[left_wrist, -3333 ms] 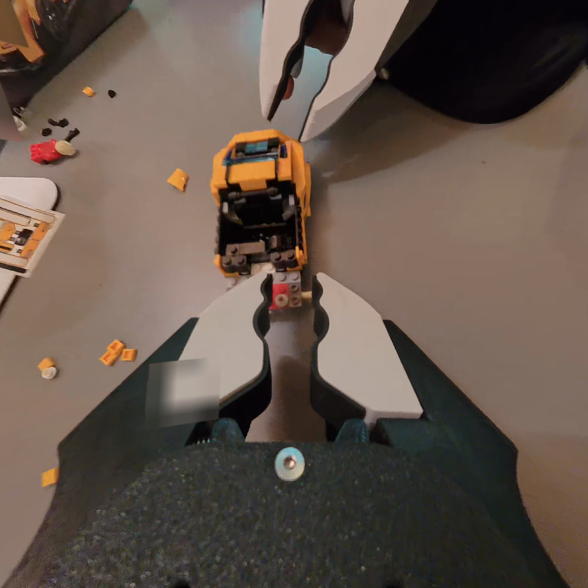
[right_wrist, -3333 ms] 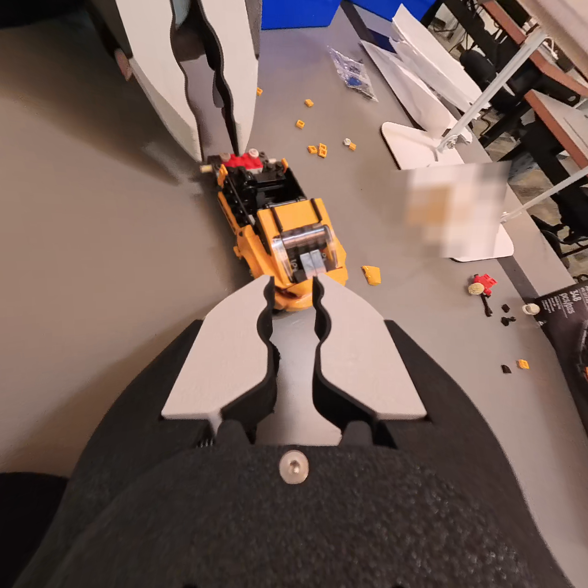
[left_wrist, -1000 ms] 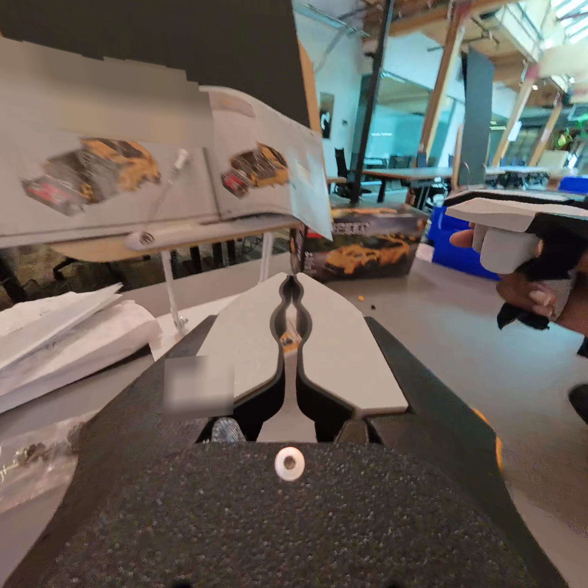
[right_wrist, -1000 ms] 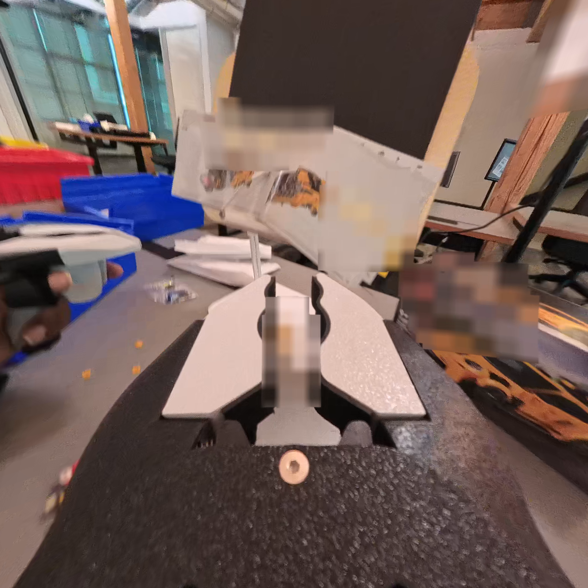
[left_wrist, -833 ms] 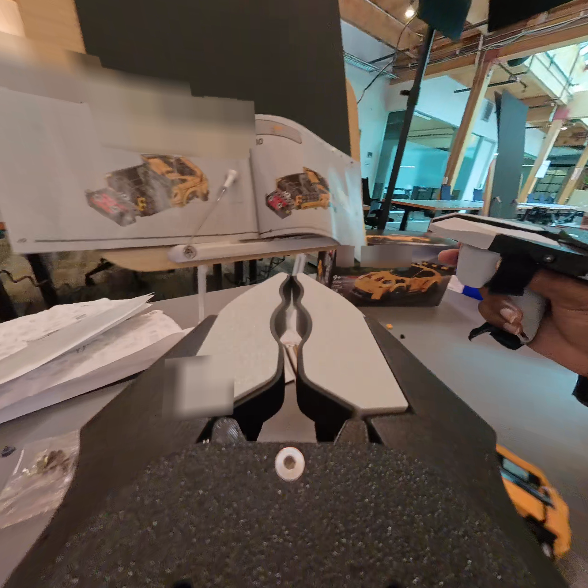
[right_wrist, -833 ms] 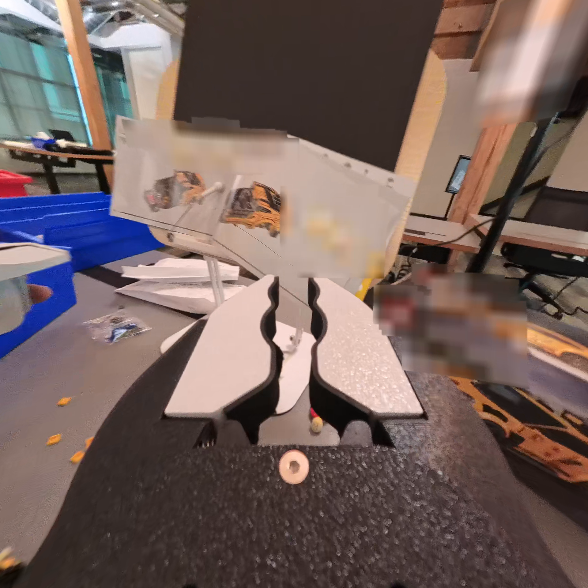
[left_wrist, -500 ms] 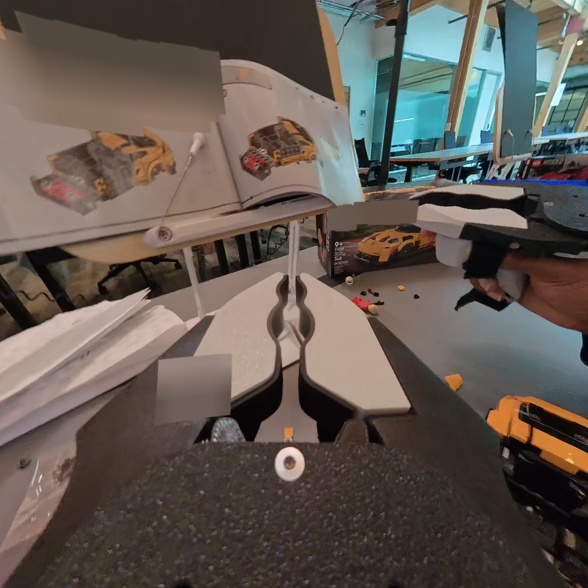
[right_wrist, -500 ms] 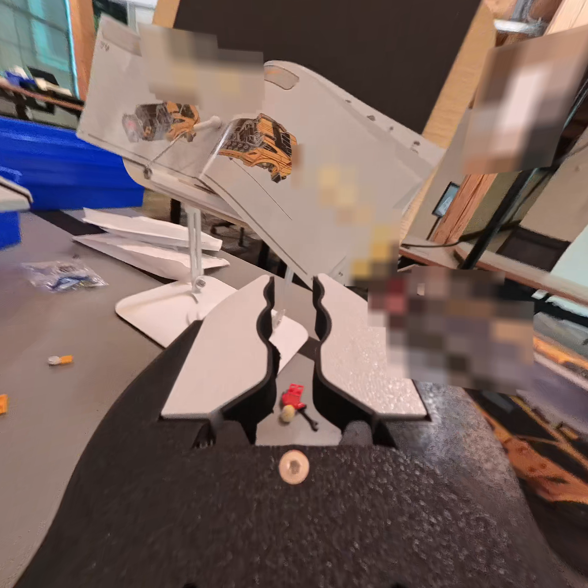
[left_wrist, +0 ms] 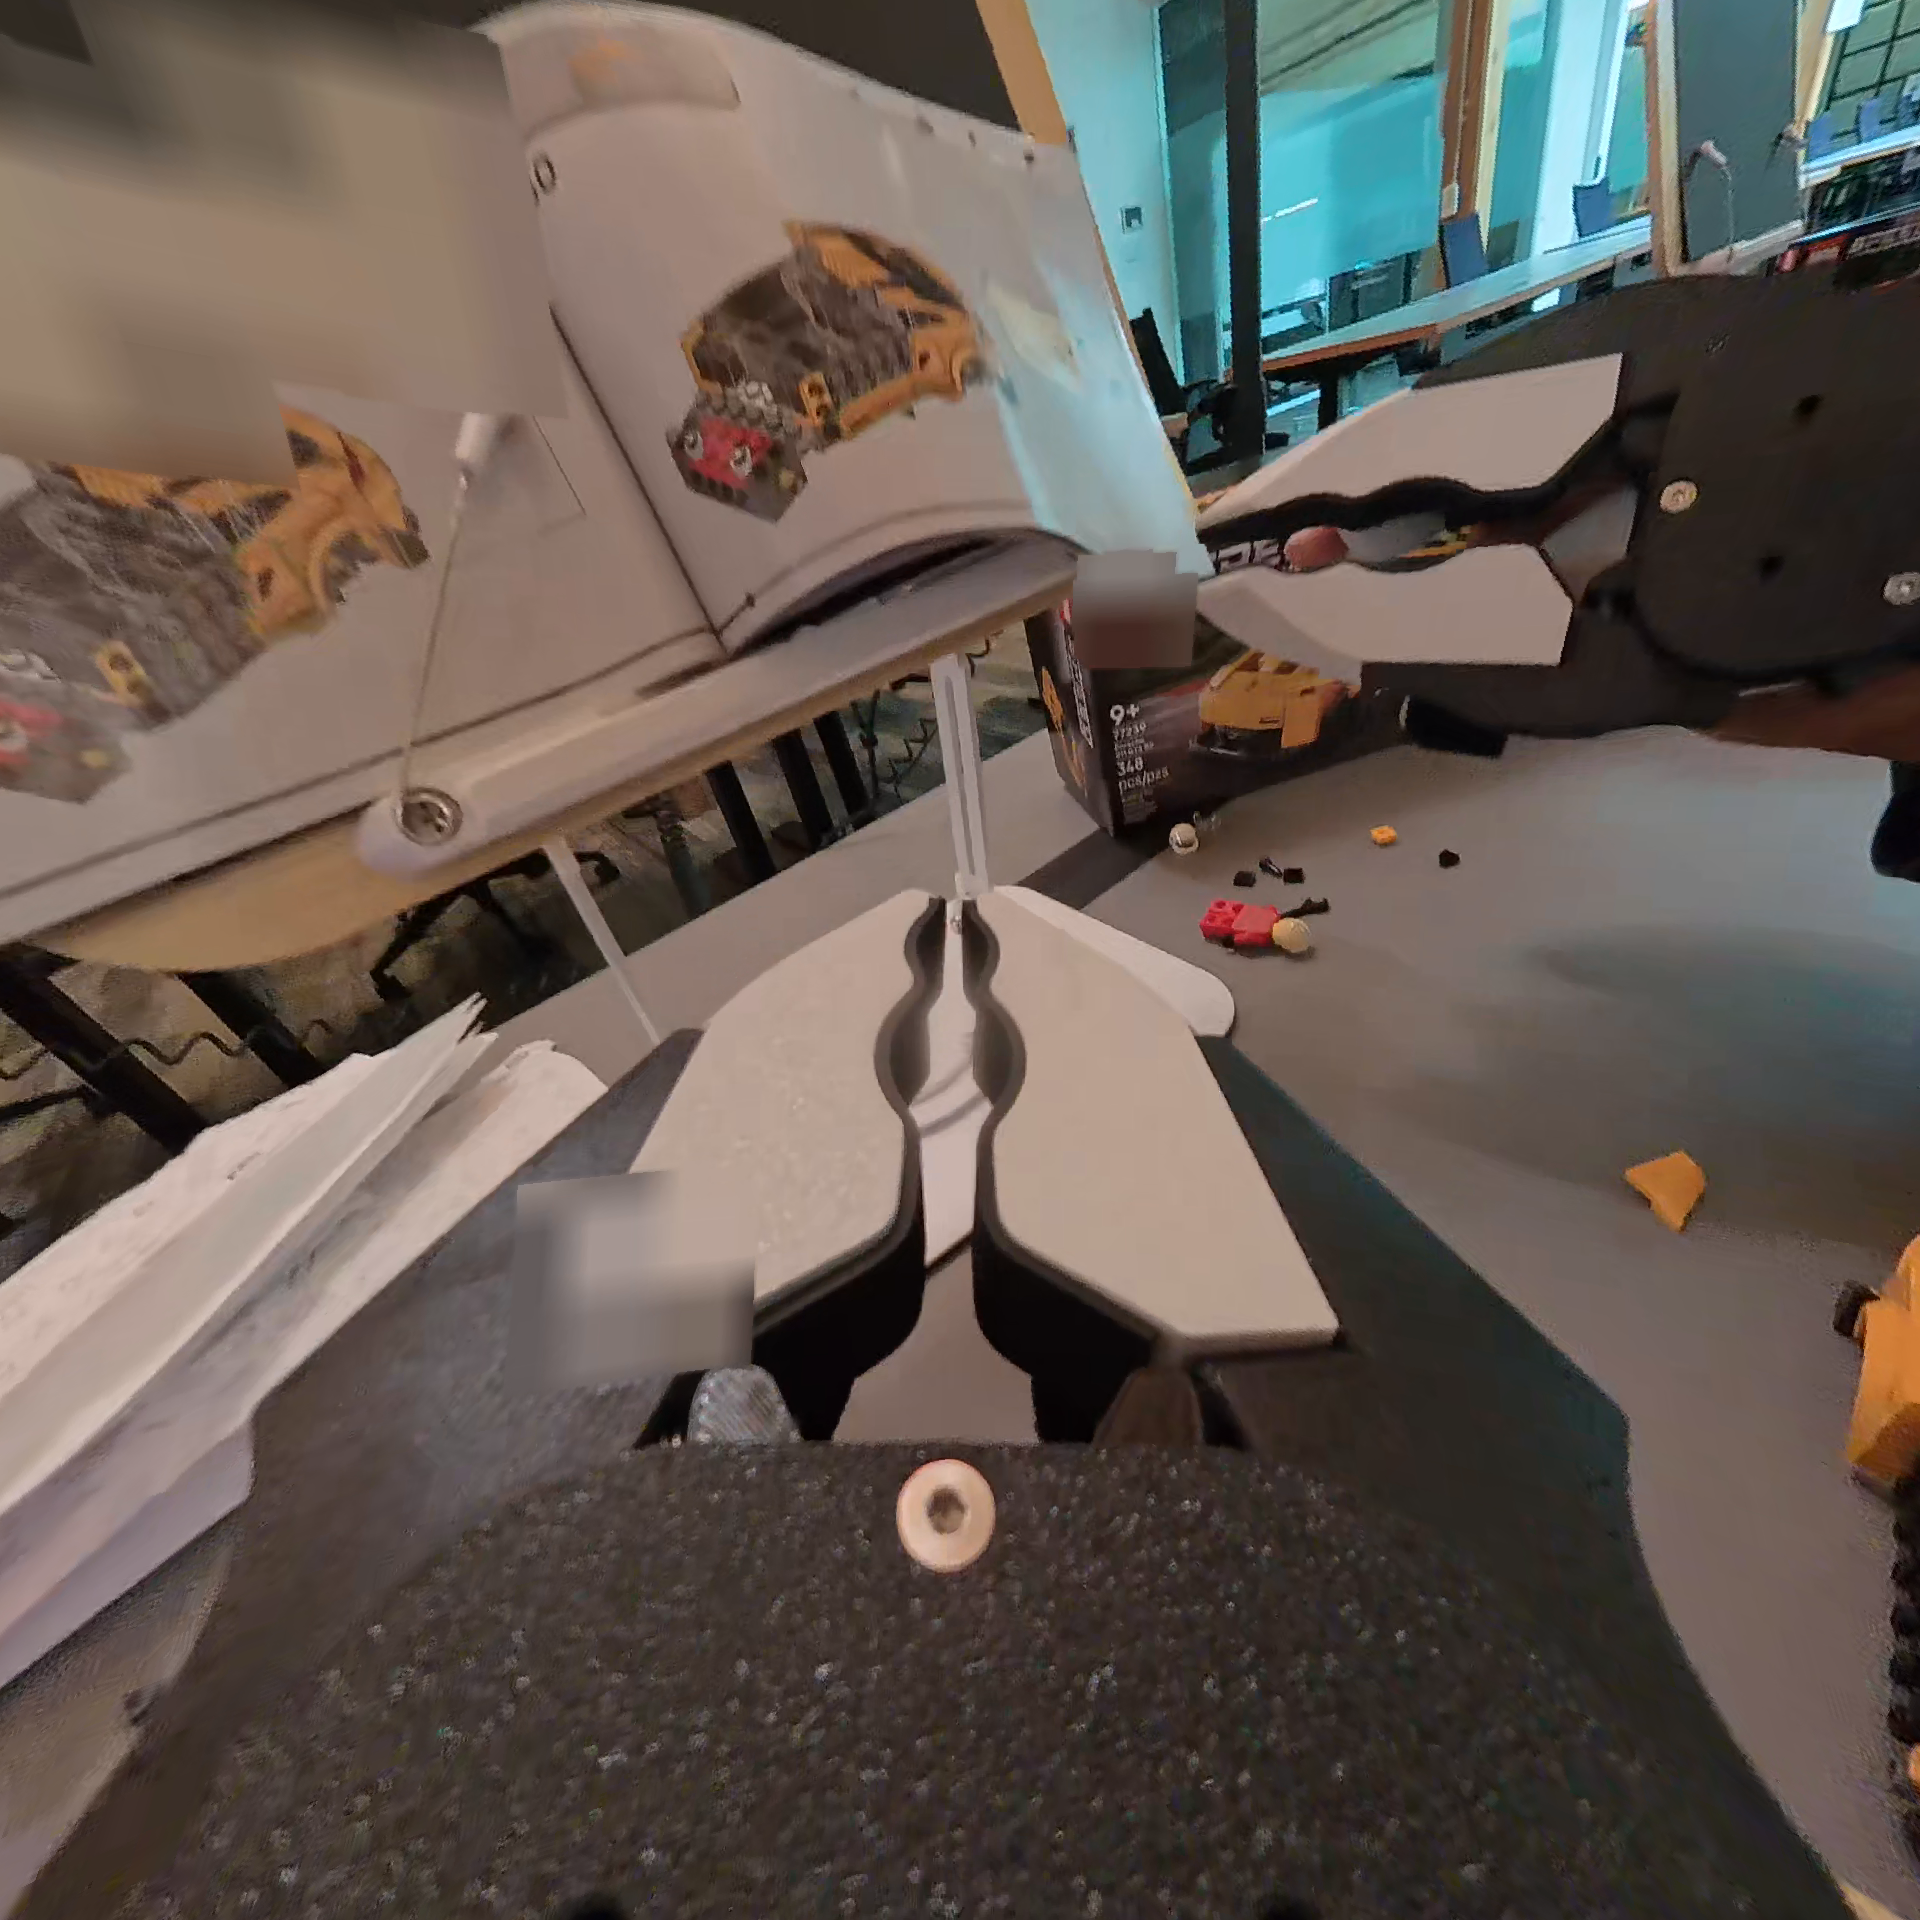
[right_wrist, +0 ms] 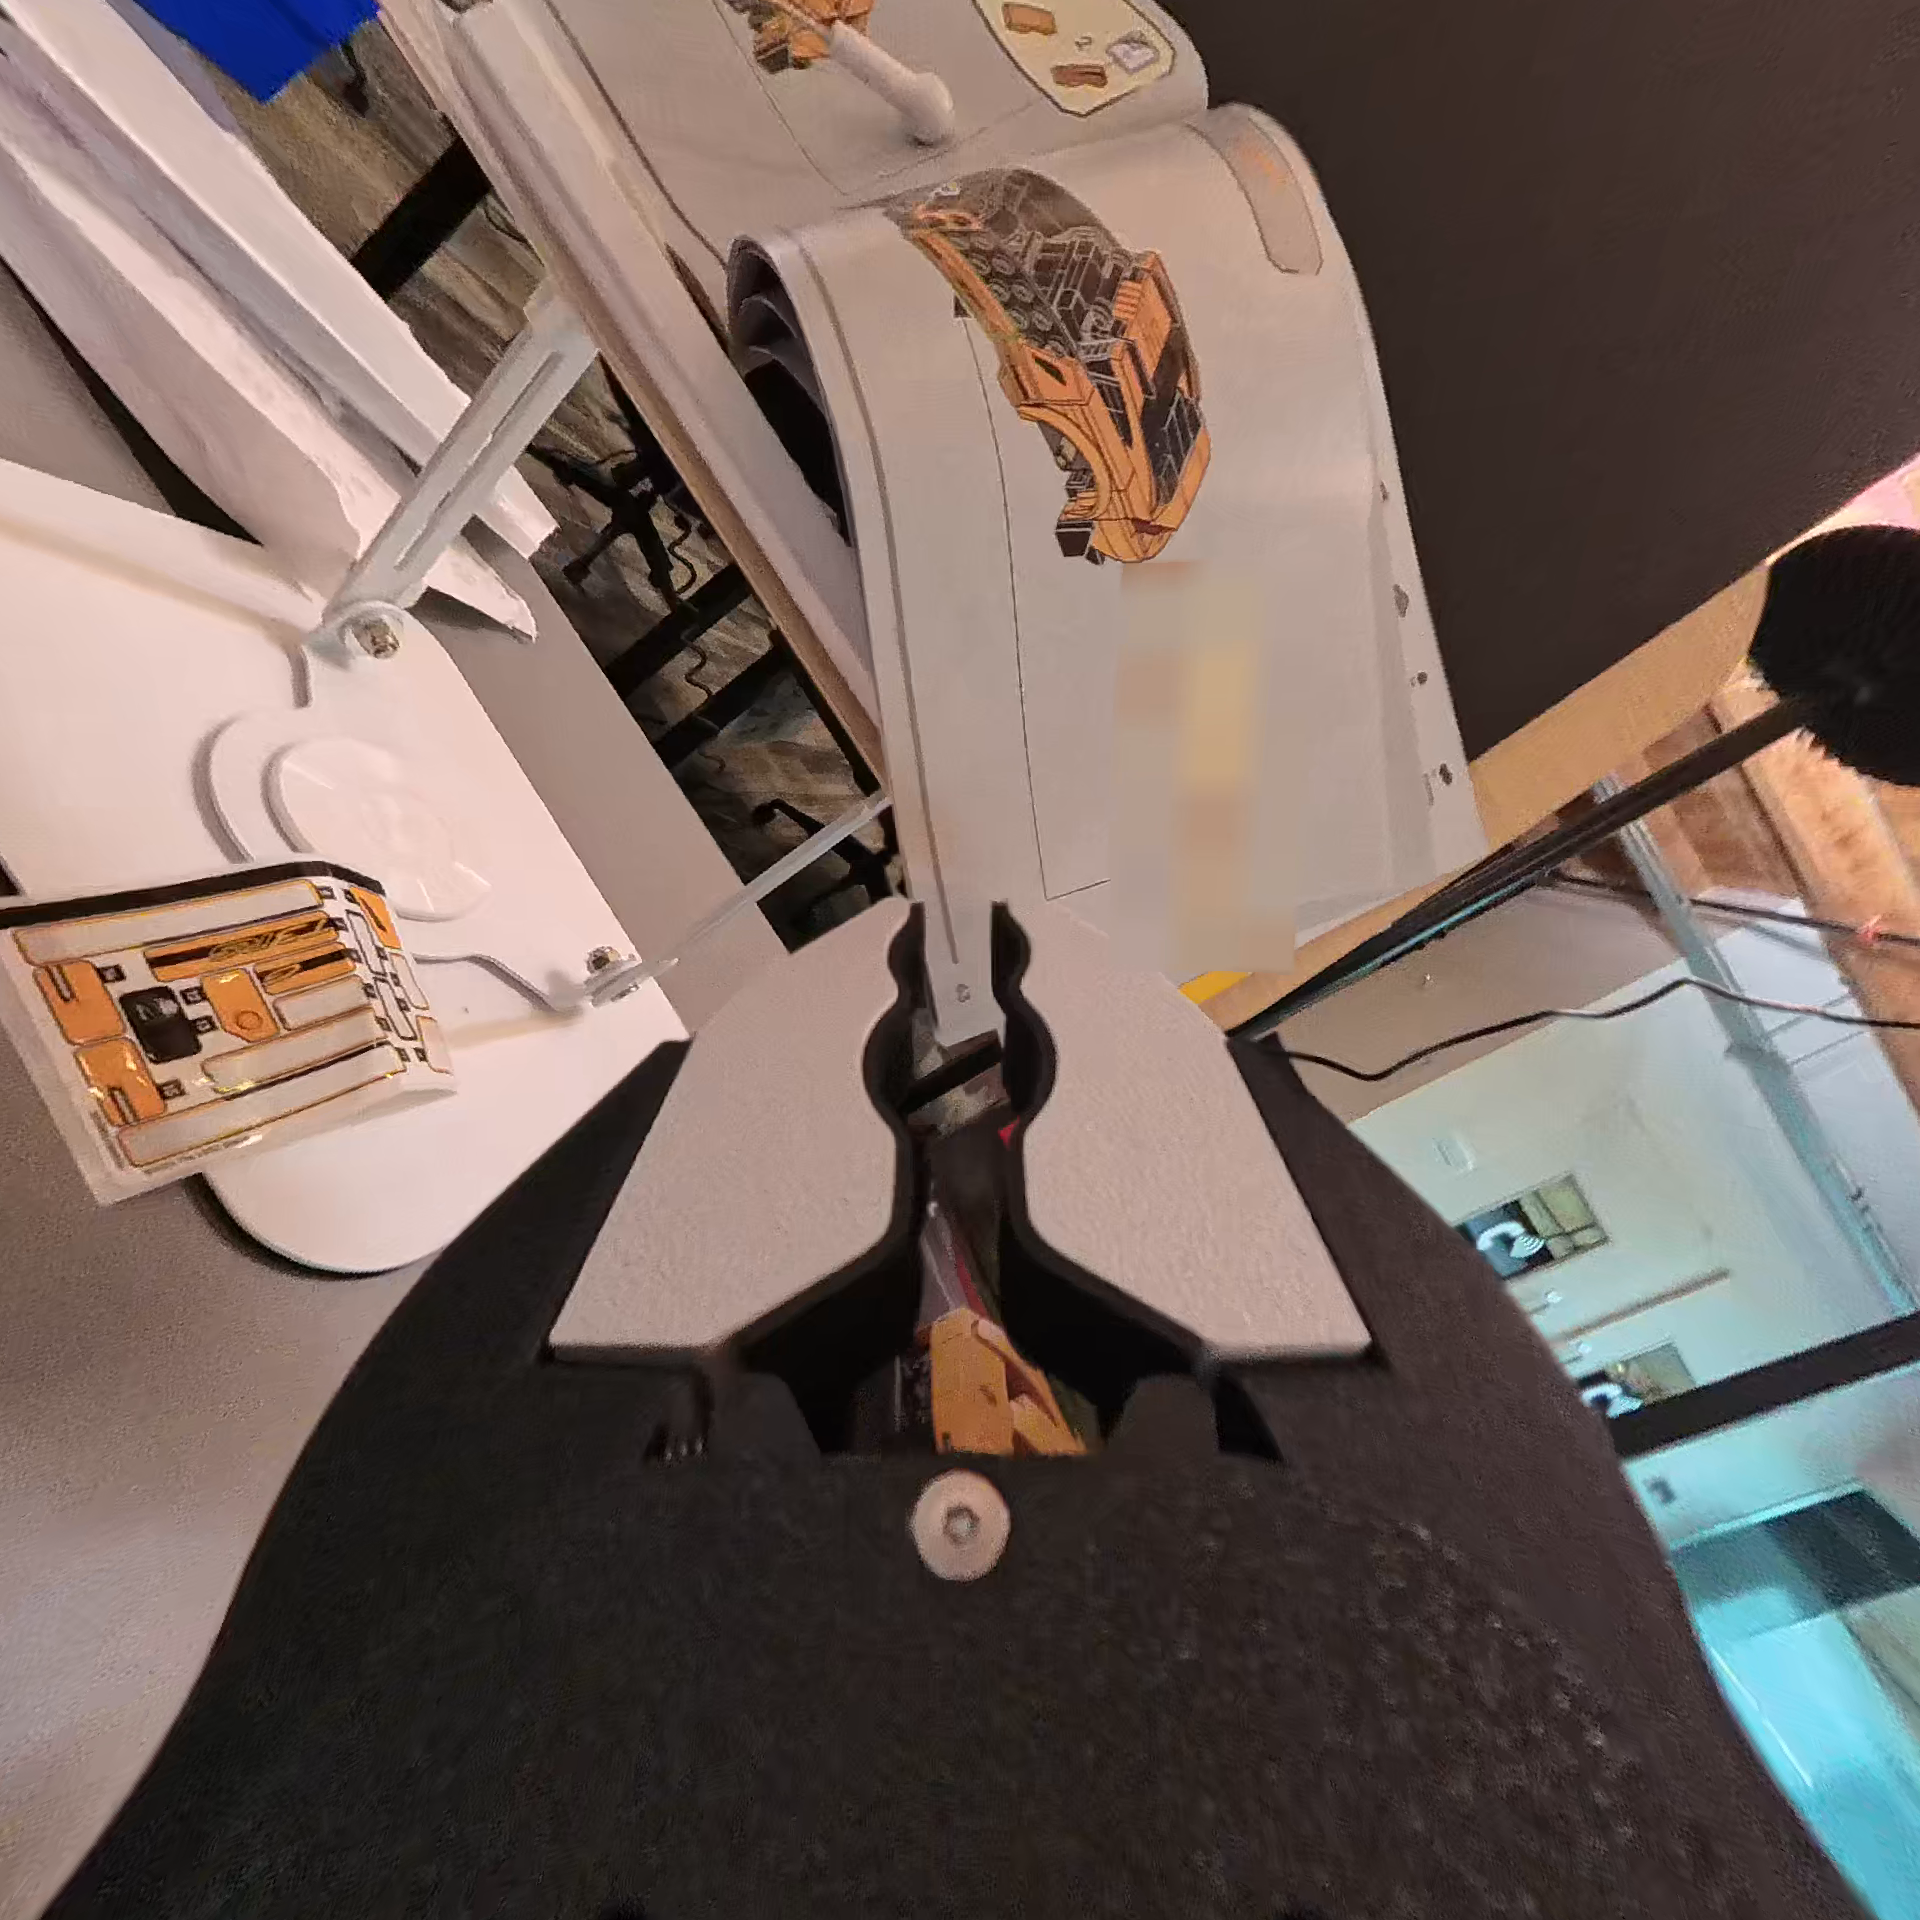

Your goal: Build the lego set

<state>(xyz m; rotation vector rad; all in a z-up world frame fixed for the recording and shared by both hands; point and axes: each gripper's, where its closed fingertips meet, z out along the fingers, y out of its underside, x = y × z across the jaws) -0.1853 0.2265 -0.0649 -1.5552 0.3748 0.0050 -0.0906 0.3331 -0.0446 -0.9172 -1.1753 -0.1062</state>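
An open instruction booklet (left_wrist: 831,416) with pictures of an orange brick car rests on a white stand. My right gripper (right_wrist: 956,925) is rolled on its side at the right-hand page (right_wrist: 1143,520). The page's lower corner lies between its fingers, which stand a little apart and do not press on it. In the left wrist view it (left_wrist: 1210,551) reaches in from the right at that page edge. My left gripper (left_wrist: 956,920) is shut with nothing seen between its fingers. It points at the stand's thin post (left_wrist: 961,779) above the white base.
A grey table holds the car's box (left_wrist: 1195,717), a red minifigure (left_wrist: 1247,923), small loose black and orange pieces (left_wrist: 1665,1184), and the orange brick car (left_wrist: 1891,1382) at the right edge. A paper stack (left_wrist: 208,1195) lies left. A sticker sheet (right_wrist: 218,1018) lies on the stand base (right_wrist: 312,727). The left gripper's tips are roughly 15 cm from the right gripper's.
Both grippers left the brick car on the table and rose toward the booklet. The right gripper rolled over, reached the page corner and narrowed its jaws. The left stayed nearly shut.
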